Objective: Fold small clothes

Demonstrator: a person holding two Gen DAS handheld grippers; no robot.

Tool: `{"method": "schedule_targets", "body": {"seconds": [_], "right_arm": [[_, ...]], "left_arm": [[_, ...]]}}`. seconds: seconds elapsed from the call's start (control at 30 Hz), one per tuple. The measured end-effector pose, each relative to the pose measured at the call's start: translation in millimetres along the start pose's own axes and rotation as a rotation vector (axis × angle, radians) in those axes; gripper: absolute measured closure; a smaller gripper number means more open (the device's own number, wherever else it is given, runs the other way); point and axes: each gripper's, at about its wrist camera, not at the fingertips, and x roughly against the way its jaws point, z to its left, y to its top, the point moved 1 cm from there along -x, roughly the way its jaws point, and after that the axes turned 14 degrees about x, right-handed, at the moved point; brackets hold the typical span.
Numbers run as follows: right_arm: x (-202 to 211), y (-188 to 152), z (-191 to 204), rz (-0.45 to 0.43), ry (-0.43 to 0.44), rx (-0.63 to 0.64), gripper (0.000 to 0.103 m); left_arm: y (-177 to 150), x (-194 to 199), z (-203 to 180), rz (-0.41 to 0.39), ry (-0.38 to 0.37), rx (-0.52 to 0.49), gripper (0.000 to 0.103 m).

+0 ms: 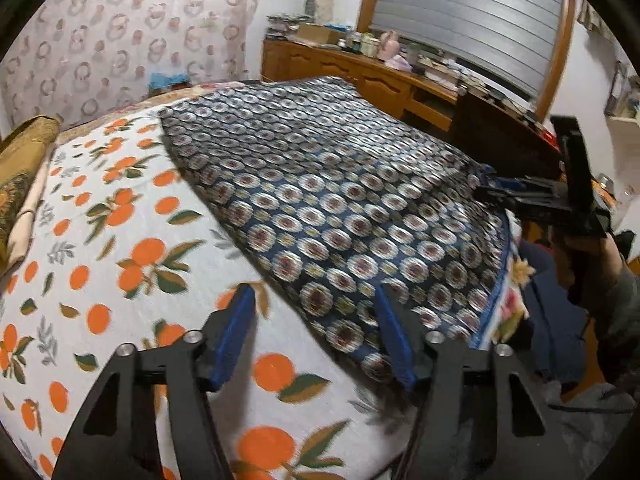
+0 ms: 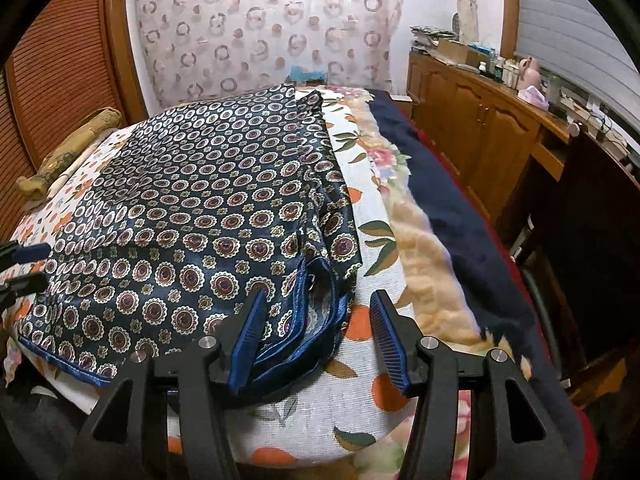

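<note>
A dark blue silky cloth with round medallion patterns point(image 1: 320, 208) lies folded flat on the orange-print bed cover point(image 1: 120, 240). It also shows in the right wrist view point(image 2: 192, 216), with its blue-hemmed corner layers near the front. My left gripper point(image 1: 316, 316) is open over the cloth's near left edge, one finger on each side of it. My right gripper point(image 2: 320, 316) is open around the cloth's near right corner. The right gripper shows in the left wrist view point(image 1: 492, 184) at the cloth's right edge. The left gripper's fingertips point(image 2: 28, 252) show at the far left.
A folded gold-patterned cloth point(image 1: 24, 168) lies at the bed's left. A fuzzy peach and navy blanket point(image 2: 460, 216) hangs along the bed's right side. A wooden sideboard point(image 2: 480, 128) with clutter stands along the right wall. A dark chair back point(image 1: 500, 136) stands beside the bed.
</note>
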Motion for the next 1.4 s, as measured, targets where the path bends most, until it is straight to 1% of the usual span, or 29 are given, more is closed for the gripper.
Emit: {"method": "schedule_targets", "body": {"seconds": [0.03,0.13,0.33,0.4,0.43,0.53,0.6,0.63,0.67,0.7,0.73,0.77,0.8,0.83,0.87,0.97,1.03,1.13,1.27,1.4], "right_arm": [[0,0,0,-0.001,0.004,0.002,0.047],[0,0,-1,0.003,0.016,-0.002,0.047],[4,-3,10,0.011,0.015,0.027,0.048],[5,-3,13,0.013,0.035,0.039,0.048],[6,-3,14,0.012,0.045,0.041,0.052],[9,-5,20,0.001,0.054,0.059,0.057],[10,-5,23,-0.005,0.058,0.062,0.065],[10,-5,23,-0.008,0.062,0.061,0.072],[10,-5,23,-0.01,0.066,0.059,0.075],[10,-5,23,-0.011,0.072,0.051,0.078],[10,-5,22,-0.014,0.079,0.04,0.085],[9,-5,22,-0.017,0.089,0.035,0.09],[9,-5,23,-0.02,0.092,0.033,0.091],[10,-5,24,-0.023,0.096,0.028,0.095],[10,-5,24,-0.027,0.104,0.023,0.097],[15,-4,23,-0.066,0.111,-0.002,0.099],[24,-2,19,-0.124,0.106,-0.032,0.099],[37,5,15,-0.187,0.122,-0.056,0.099],[47,18,13,-0.24,0.135,-0.052,0.099],[49,37,8,-0.285,0.156,-0.049,0.099]], "left_arm": [[-3,0,-3,0.003,-0.015,-0.014,0.057],[-8,-3,-5,0.018,-0.03,-0.024,0.061],[-10,-1,-7,0.018,-0.025,-0.026,0.062],[-11,0,-8,0.019,-0.019,-0.035,0.061],[-11,0,-8,0.022,-0.016,-0.041,0.061],[-11,-1,-9,0.029,-0.013,-0.046,0.061],[-11,-1,-11,0.03,-0.011,-0.06,0.063],[-12,-1,-12,0.029,-0.011,-0.065,0.067],[-12,-1,-12,0.029,-0.013,-0.066,0.07],[-12,-1,-12,0.027,-0.012,-0.066,0.077],[-12,-1,-11,0.025,-0.009,-0.064,0.082],[-12,-1,-10,0.024,-0.008,-0.063,0.085],[-11,0,-9,0.024,-0.011,-0.058,0.091],[-11,0,-8,0.025,-0.019,-0.053,0.095],[-11,0,-8,0.026,-0.025,-0.051,0.096],[-8,9,-9,-0.017,-0.043,-0.045,0.098],[-3,18,-9,-0.063,-0.056,-0.028,0.099],[7,31,-7,-0.122,-0.062,-0.004,0.099],[19,39,-6,-0.164,-0.065,0.005,0.099],[42,40,-1,-0.193,-0.073,0.008,0.099]]}}
